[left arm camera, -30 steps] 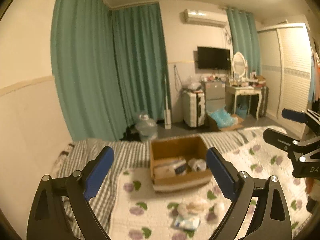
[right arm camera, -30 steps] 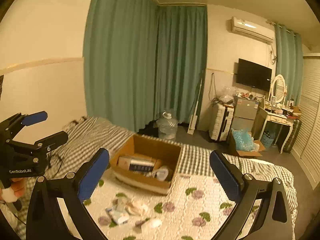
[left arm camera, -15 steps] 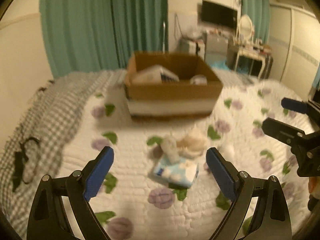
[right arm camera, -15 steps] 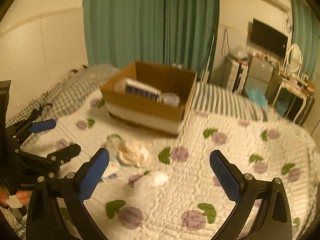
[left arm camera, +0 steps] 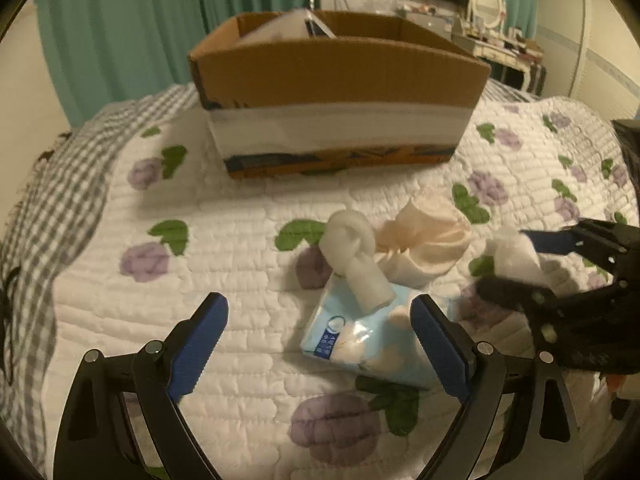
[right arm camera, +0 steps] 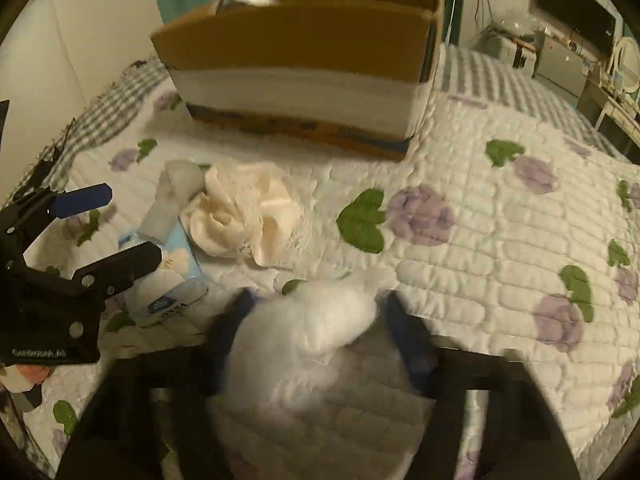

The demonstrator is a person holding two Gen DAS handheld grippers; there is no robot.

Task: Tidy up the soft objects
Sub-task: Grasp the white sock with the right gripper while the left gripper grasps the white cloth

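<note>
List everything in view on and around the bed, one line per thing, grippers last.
cardboard box: 1, brown with white band, far side of the quilt
quilt: 1, white with purple flowers, covers bed
checked blanket: 1, grey-white, left bed edge
tissue pack: 1, light blue, near middle
white roll: 1, white, leaning on the pack
cream cloth: 1, cream, right of the roll
cotton wad: 1, white, between right jaws
curtains: teal, behind
left gripper: open
right gripper: closing around the wad
</note>
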